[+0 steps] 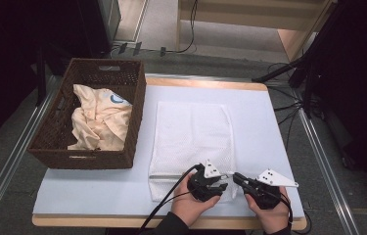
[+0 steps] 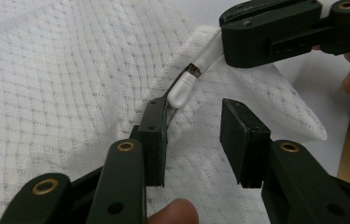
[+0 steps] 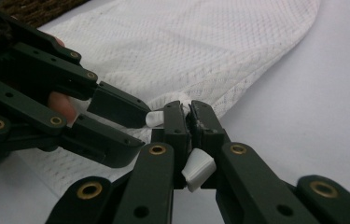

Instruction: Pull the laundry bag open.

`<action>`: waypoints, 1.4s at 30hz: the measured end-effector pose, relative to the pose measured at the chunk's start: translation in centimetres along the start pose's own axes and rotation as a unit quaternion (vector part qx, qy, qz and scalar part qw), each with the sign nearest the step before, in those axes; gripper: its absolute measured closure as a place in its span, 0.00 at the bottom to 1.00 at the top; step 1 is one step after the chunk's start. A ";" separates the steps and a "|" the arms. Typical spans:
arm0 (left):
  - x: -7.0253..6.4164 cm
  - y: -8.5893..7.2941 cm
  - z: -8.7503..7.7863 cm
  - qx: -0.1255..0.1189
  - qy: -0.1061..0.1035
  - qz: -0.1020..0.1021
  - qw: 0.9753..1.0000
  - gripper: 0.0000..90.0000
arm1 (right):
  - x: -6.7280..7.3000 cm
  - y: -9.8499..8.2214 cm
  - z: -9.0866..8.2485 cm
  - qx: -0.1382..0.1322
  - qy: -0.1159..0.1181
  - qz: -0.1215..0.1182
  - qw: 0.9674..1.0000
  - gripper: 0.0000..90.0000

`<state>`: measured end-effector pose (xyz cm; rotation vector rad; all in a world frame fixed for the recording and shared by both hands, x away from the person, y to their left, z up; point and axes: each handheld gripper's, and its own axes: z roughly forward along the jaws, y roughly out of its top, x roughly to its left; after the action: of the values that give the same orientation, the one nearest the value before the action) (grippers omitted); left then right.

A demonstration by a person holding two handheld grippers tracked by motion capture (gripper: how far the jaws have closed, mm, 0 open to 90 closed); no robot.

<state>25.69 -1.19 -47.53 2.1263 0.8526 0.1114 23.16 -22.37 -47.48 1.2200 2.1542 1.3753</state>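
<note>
My right hand-held gripper (image 3: 190, 116) pinches white zipper pull (image 3: 199, 171) | left hand-held gripper (image 2: 200, 140) spread over white mesh laundry bag (image 1: 191, 134), lower centre frame

Your mesh bag (image 1: 191, 134) lying mid-frame on table (image 1: 264, 127); basket (image 1: 134, 105) sitting left of it, cloth (image 1: 98, 122) inside. Your left gripper (image 1: 221, 179) and right gripper (image 1: 236, 178) meeting over bag's lower right corner.
</note>
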 end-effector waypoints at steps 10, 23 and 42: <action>-0.3 0.4 -0.4 -0.009 -0.030 -0.021 0.999 0.90 | 0.5 -0.2 -0.4 -0.007 -0.004 -0.011 1.000 0.96; 0.7 0.6 -0.6 -0.012 -0.053 -0.077 0.996 0.96 | 0.8 0.0 -0.5 -0.013 0.000 -0.016 1.000 0.97; 2.9 -0.7 -1.0 -0.011 -0.062 -0.145 0.987 0.98 | 1.1 0.8 -0.9 -0.011 -0.015 -0.007 1.000 0.98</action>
<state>27.19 1.47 -47.96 1.9434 1.0681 -0.1598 22.35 -21.90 -46.20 1.2063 2.1186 1.3635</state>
